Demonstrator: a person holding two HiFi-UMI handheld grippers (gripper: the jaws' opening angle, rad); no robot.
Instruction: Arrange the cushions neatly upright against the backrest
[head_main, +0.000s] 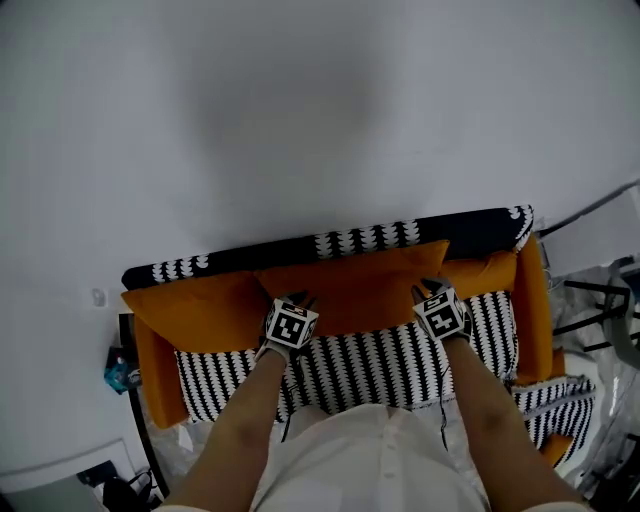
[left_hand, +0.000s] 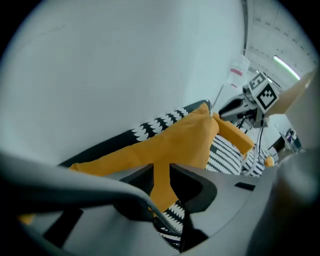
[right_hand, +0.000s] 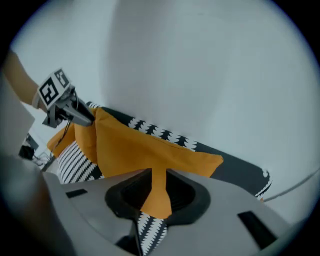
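Middle cushion (head_main: 360, 285): orange, standing on its lower edge on the patterned seat (head_main: 380, 365), with its back against the dark backrest (head_main: 360, 238) just beyond my jaws. My left gripper (head_main: 296, 300) is at its lower left corner and my right gripper (head_main: 430, 287) at its lower right corner. I take 1 end in each so that the cushion can be squared up level, not swung from a single point. Both grippers point steeply down at the line where cushion meets seat.

Left gripper view: my jaws stand apart, with orange fabric showing in the gap and neither side visibly pinching it. Right gripper view: the same, jaws parted around a strip of orange, the seat's pattern just below them. I judge the cushion unclamped and held upright by its own lean on the backrest.

2 more orange cushions flank it. The left cushion (head_main: 200, 310) is outside my left jaws and seems to lean at a slant. The right cushion (head_main: 485, 272) is outside my right jaws and sits lower. By my reading, these 2 are not yet straightened.
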